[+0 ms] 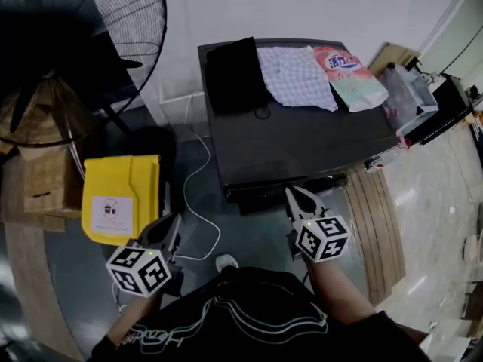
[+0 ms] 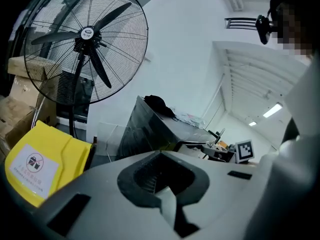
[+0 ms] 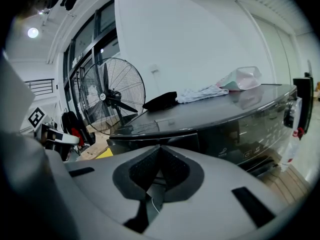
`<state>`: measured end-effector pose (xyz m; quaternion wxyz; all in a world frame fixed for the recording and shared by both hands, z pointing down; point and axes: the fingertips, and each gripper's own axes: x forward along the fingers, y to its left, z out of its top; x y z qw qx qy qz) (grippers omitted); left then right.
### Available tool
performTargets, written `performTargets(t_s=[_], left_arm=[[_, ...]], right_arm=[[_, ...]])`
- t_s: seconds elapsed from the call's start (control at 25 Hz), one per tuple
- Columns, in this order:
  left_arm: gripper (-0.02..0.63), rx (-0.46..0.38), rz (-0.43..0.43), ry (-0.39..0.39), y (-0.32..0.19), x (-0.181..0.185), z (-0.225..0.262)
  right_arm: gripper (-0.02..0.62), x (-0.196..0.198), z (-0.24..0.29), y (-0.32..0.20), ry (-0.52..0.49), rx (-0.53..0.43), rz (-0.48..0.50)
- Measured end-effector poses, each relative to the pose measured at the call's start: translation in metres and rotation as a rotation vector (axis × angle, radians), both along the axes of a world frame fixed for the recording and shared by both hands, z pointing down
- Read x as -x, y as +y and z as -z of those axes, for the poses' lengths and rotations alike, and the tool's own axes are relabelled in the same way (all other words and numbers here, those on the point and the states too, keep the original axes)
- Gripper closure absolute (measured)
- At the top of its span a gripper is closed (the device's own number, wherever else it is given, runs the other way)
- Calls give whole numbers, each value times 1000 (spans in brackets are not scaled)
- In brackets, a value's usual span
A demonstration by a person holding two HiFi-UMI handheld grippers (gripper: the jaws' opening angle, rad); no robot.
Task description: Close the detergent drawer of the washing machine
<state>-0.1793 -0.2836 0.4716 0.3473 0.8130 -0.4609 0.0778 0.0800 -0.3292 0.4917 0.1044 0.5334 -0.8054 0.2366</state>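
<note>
My right gripper (image 3: 159, 148) has its jaws pressed together with nothing between them. Its tips point at the dark face of the detergent drawer (image 3: 150, 140), which fills the view just behind them. From the head view the right gripper (image 1: 296, 196) sits just beside the drawer (image 1: 260, 202) at the machine's front edge, but I cannot tell whether it touches.

My left gripper (image 2: 161, 156) is likewise closed and empty (it looks like a spare hand here). It hangs low and well apart from the machine, near the yellow bag (image 1: 121, 198) on the floor.

The drawer sits at the upper left of the washing machine (image 1: 302, 134) front and stands out from the panel, so I judge it is not yet shut. As I read it, the approach is made and the push itself is all that remains. The closed tips should press squarely on the drawer face and slide it in until it lies flush.

On the machine top lie a black cloth (image 1: 234, 74), a checked cloth (image 1: 294, 74) and a detergent pouch (image 1: 347, 78), all well back from the front. A big fan (image 1: 75, 44) stands off to the left.
</note>
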Motion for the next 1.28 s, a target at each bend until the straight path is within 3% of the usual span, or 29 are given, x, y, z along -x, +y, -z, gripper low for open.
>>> performTargets(t_s=[0.28, 0.48, 0.64, 0.8, 0.96, 1.28], left_arm=[[583, -27, -5, 9, -20, -2, 14], [583, -41, -14, 21, -25, -5, 24], [583, -57, -78, 29, -21, -25, 38], [583, -81, -168, 27, -13, -45, 57], [582, -126, -265, 31, 3, -64, 83], [581, -224, -408, 63, 62, -69, 136]], right_arm=[[569, 0, -1, -9, -32, 47, 18], [569, 2, -1, -8, 21, 86, 52], [569, 2, 4, -3, 55, 102, 78], [569, 11, 35, 16, 19, 31, 122], [569, 10, 74, 44, 74, -52, 134], [569, 44, 152, 111, -4, -180, 151]])
